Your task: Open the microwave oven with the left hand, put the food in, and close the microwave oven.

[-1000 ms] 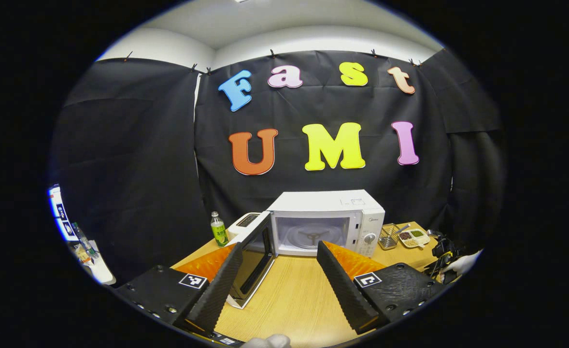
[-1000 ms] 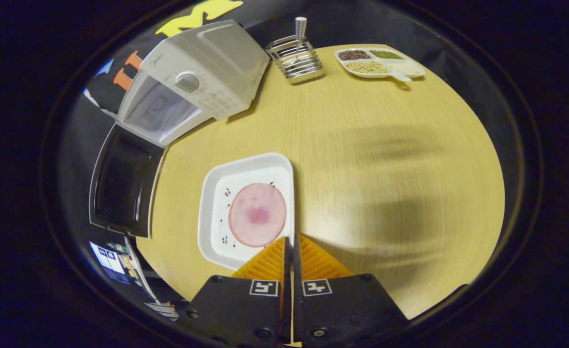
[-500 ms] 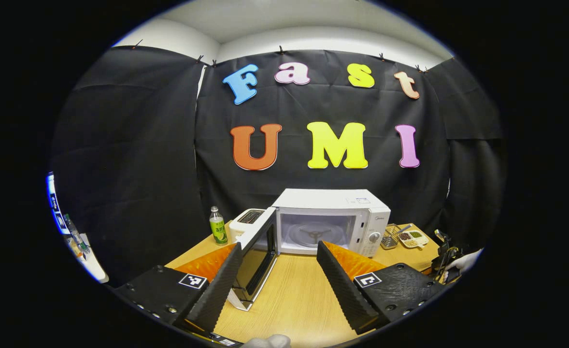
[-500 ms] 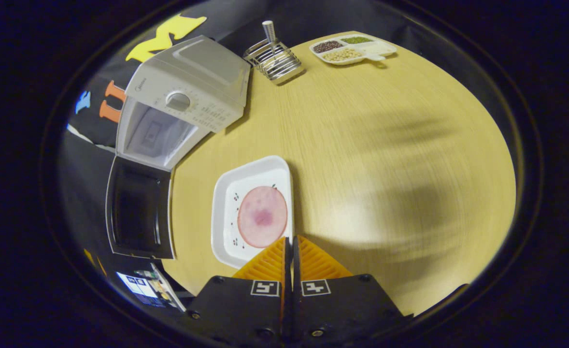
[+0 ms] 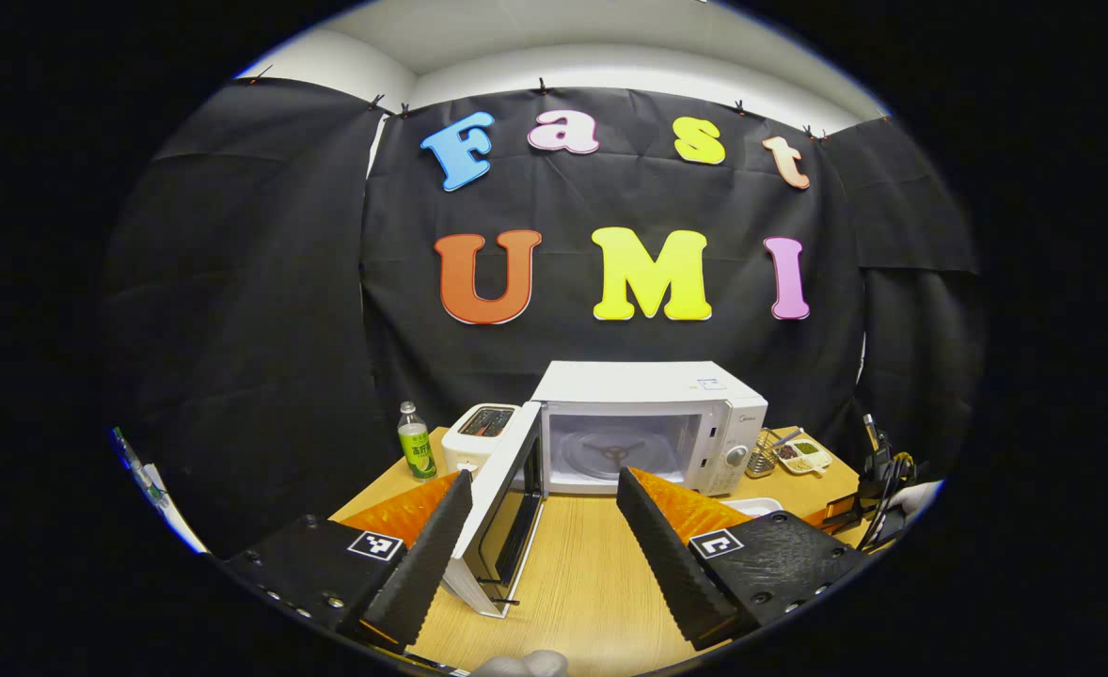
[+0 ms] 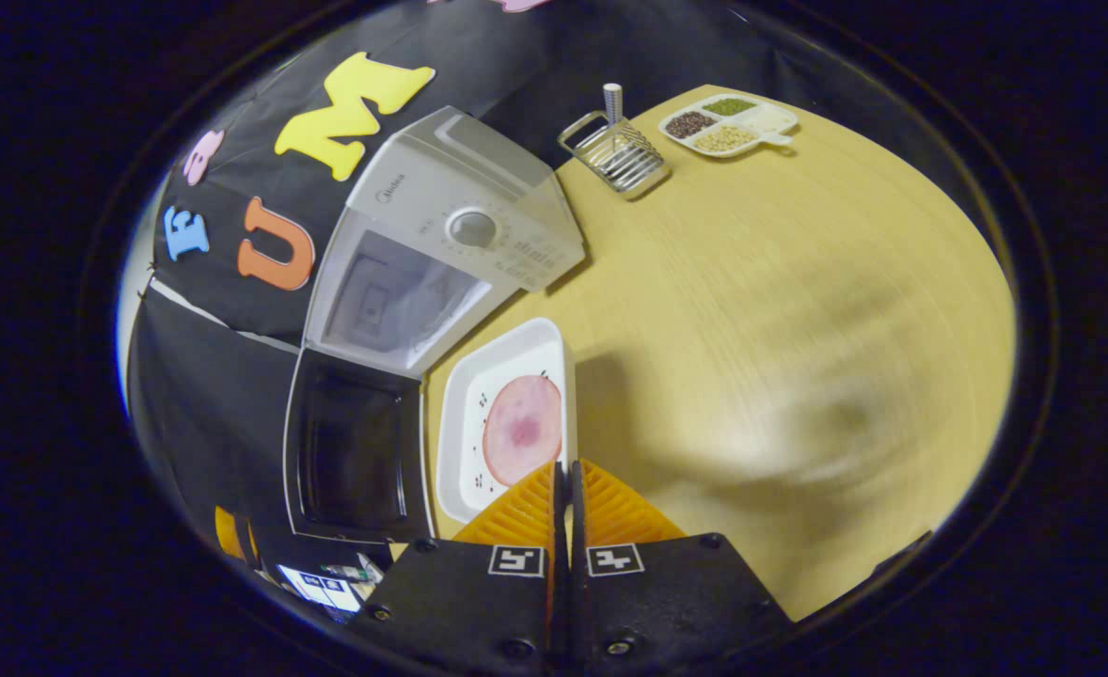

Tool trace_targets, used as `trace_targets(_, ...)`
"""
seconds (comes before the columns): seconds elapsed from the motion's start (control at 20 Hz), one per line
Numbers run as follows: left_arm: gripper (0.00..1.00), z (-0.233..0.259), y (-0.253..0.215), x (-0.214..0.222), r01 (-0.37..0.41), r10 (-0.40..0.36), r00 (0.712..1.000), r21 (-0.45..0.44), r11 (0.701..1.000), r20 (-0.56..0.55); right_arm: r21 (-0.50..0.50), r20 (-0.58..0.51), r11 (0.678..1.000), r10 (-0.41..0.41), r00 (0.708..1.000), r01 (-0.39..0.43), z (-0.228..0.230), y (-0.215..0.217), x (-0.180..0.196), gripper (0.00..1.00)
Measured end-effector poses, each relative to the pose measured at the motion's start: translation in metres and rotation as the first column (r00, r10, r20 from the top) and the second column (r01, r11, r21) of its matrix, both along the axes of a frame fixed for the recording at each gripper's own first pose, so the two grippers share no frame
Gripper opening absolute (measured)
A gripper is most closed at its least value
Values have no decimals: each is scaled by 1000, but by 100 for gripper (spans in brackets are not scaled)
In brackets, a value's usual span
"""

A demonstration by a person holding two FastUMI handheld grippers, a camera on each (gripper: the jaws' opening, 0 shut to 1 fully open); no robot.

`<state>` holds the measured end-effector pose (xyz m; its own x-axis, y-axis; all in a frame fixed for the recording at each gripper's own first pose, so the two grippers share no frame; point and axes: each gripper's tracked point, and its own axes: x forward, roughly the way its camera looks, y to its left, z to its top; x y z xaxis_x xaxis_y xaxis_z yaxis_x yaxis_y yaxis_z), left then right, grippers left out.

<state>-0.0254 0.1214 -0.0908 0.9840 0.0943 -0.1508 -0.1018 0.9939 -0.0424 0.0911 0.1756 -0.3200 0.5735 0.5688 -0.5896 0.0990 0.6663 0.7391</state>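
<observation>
Right gripper [image 6: 568, 467] is pinching the near rim of a white square plate [image 6: 479, 376], its two fingers pressed together on that edge with almost no gap showing. On the plate a round pink slice of food [image 6: 522, 430] is lying flat. The plate is sitting just in front of the microwave oven [image 6: 465, 212], near the mouth of the open cavity [image 6: 394, 301], with the dark-glass door [image 6: 352, 451] swung fully out along the plate's left side.

Left gripper [image 5: 540, 503] is hovering spread wide, holding nothing, its ribbed fingers [image 5: 422, 555] standing apart above the wooden table [image 5: 582, 574]. Between them, in the left gripper view, the oven is showing as a white box with the door [image 5: 502, 512] hanging open toward the near left and a bare cavity [image 5: 615, 451] with a turntable hub inside. The door's lower corner is reaching close to the left finger, narrowing the room on that side; the table stretch straight ahead to the cavity is lying open.

Around the oven, a white toaster [image 5: 481, 431] and a green-labelled bottle [image 5: 415, 449] are standing to its left. To its right, a wire rack [image 6: 615, 155] and a divided tray of grains [image 6: 728, 127] are resting at the far edge of the table, well apart from the plate. The tabletop is showing a pale, smooth wood grain with soft shadows across its right half.
</observation>
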Motion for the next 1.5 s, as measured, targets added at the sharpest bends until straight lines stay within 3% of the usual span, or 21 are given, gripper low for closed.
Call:
trace_targets(0.35,95,-5,13,13,44,-42,998,48,998,-45,105,69,984,-149,986,141,50,90,51,3)
trace_targets(0.5,95,-4,8,20,61,-58,997,56,997,-51,98,99,970,-231,968,221,54,117,84,4)
trace_targets(0.8,95,-13,-5,37,97,-96,995,121,988,-17,80,134,920,-392,910,385,34,153,146,4)
trace_targets(1.0,95,-21,0,43,80,-78,997,99,992,-19,84,122,886,-464,878,457,23,181,179,3)
trace_targets(1.15,95,-18,9,46,54,-53,999,112,992,-10,142,139,841,-540,830,523,35,195,214,3)
trace_targets(1.3,95,-17,17,44,37,-36,999,134,990,-8,138,172,807,-591,788,574,38,195,242,4)
trace_targets(1.5,95,-22,26,44,19,-17,1000,136,990,-13,92,154,794,-608,779,601,15,205,259,4)
